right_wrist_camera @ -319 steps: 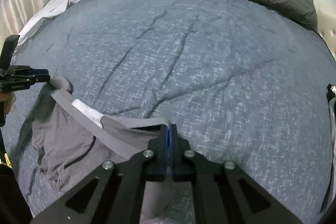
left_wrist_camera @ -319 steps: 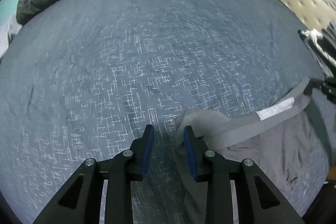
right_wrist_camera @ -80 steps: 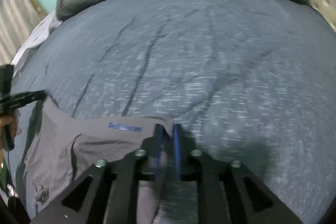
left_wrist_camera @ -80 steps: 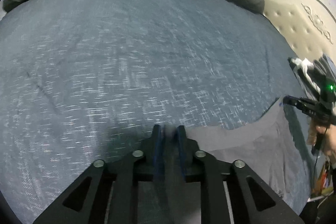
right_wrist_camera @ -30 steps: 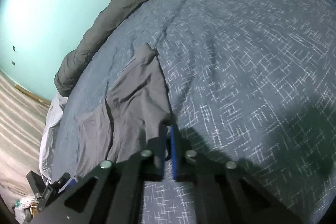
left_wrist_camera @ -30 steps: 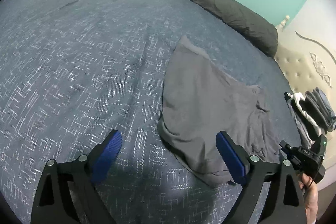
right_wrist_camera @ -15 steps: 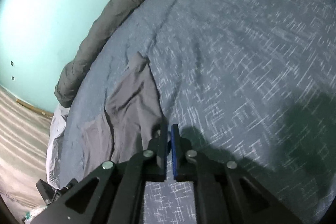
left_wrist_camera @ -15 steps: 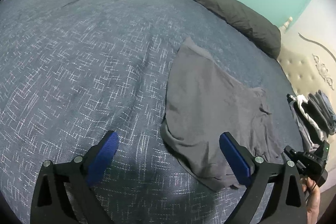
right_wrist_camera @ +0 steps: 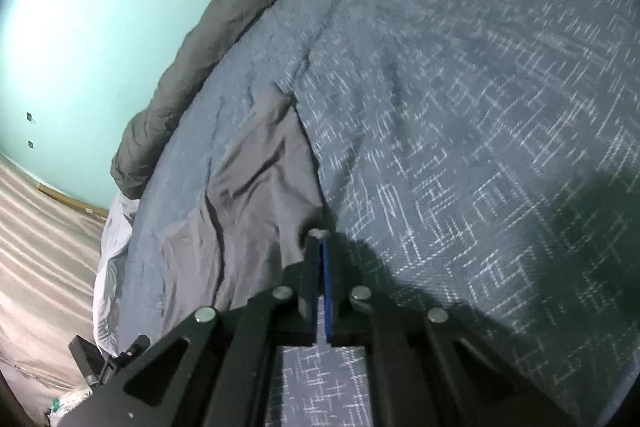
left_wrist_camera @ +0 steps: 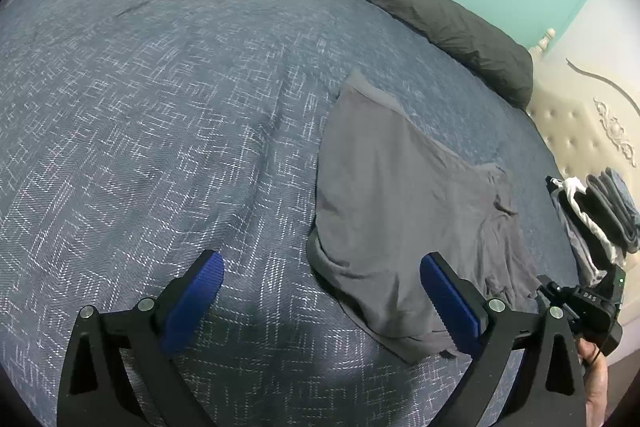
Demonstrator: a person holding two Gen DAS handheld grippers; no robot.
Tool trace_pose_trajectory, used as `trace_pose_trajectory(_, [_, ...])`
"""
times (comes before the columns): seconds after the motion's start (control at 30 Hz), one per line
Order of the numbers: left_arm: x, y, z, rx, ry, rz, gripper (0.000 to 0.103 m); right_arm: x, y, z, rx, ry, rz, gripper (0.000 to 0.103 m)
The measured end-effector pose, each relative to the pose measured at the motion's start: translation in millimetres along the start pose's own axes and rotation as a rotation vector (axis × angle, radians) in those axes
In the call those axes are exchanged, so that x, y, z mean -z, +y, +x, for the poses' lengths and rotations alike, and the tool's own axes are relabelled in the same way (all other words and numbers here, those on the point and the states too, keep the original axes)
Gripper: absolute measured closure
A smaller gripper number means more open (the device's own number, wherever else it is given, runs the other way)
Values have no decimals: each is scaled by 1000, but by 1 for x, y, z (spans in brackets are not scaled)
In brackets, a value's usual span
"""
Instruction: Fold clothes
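Now we are looking at the grey shorts (left_wrist_camera: 404,211) lying flat on the bed (left_wrist_camera: 160,107), thin, limp, light. Our left gripper (left_wrist_camera: 324,291) is hanging spread wide, empty; the right gripper (right_wrist_camera: 319,259) is clenched at the hem, apparently pinching a corner, the best hold.

The right tool (right_wrist_camera: 319,241), jaws together, pinches the grey garment's (right_wrist_camera: 256,203) edge on the blue bedspread (right_wrist_camera: 460,87).

dim, fisheye-warped frames; soft shadows, slight blur.
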State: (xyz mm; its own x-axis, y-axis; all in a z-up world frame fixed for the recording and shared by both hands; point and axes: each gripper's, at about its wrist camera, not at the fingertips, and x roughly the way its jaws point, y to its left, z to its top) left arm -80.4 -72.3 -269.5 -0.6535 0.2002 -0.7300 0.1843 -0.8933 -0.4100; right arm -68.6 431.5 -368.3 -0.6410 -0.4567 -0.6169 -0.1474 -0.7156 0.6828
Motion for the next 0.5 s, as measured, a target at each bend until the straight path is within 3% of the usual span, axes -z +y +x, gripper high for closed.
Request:
trace_pose_trajectory(0.27, [4, 6, -8, 4, -2, -6, 2, -8, -17, -32, 16, -85, 72, 102])
trace_pose_trajectory(0.5, [3, 11, -13, 6, -6, -19, 2, -6, -35, -38, 74, -110, 108, 102])
